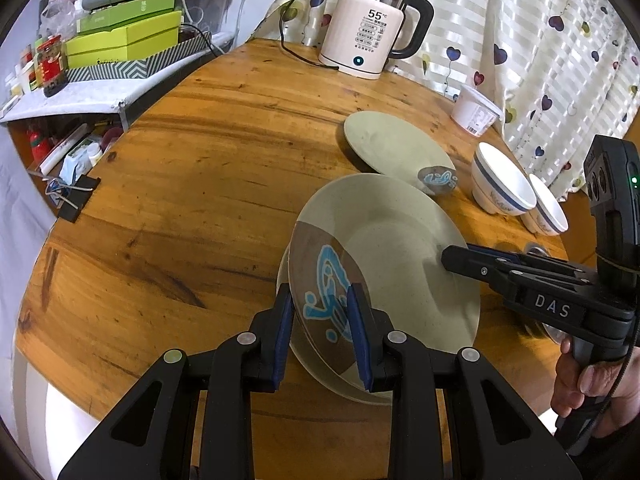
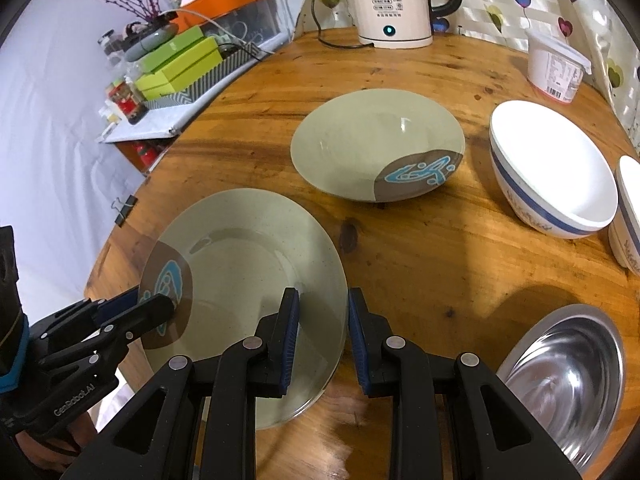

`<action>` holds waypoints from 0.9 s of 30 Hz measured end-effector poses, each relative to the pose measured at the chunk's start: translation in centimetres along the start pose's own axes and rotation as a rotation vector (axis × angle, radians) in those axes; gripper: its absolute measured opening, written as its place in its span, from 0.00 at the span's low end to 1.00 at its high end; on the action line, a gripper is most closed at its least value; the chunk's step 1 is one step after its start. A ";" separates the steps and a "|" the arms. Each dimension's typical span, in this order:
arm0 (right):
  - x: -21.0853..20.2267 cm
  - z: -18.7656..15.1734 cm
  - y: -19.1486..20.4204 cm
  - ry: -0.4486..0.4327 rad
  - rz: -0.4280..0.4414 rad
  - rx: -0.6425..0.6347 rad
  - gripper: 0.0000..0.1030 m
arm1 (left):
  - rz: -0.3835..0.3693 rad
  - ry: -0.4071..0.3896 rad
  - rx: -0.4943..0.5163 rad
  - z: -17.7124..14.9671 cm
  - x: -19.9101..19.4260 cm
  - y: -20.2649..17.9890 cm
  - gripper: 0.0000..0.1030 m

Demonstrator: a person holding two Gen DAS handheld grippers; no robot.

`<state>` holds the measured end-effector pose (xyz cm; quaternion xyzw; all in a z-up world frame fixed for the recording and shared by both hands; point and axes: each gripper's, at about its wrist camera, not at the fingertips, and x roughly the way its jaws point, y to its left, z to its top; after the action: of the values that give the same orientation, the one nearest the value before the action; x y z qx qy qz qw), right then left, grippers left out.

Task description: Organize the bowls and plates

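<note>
A pale green plate with a brown and blue patch [image 1: 400, 264] [image 2: 248, 272] is held tilted above the wooden table [image 1: 180, 200]. My left gripper [image 1: 322, 336] [image 2: 160, 308] straddles its patterned rim, jaws open around it. My right gripper [image 2: 323, 332] [image 1: 452, 258] straddles the opposite rim, jaws open. A second matching plate [image 1: 392, 148] [image 2: 372, 140] lies further back. Two white bowls with blue bands [image 1: 504, 180] [image 2: 556, 168] stand at the right, the second [image 1: 550, 208] [image 2: 628, 216] beside the first.
A steel bowl [image 2: 568, 376] sits at the near right. A white kettle [image 1: 372, 28] [image 2: 392, 4] and a white tub [image 1: 476, 110] [image 2: 556, 64] stand at the back. A cluttered shelf with green boxes [image 1: 124, 40] [image 2: 176, 68] is at the left.
</note>
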<state>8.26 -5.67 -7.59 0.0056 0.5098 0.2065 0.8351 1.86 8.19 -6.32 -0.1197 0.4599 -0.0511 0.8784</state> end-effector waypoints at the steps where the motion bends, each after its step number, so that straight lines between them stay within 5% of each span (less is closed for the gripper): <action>1: 0.1 -0.1 0.0 0.002 -0.001 0.000 0.23 | 0.001 0.003 -0.001 0.0 0.1 0.0 0.27; 27: 0.7 -0.7 0.4 0.012 -0.009 -0.022 0.25 | 0.016 0.006 -0.016 -0.4 0.0 0.5 0.27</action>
<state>7.81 -5.21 -8.46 -0.0071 0.5124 0.2082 0.8331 1.52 8.57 -6.65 -0.1228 0.4639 -0.0407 0.8764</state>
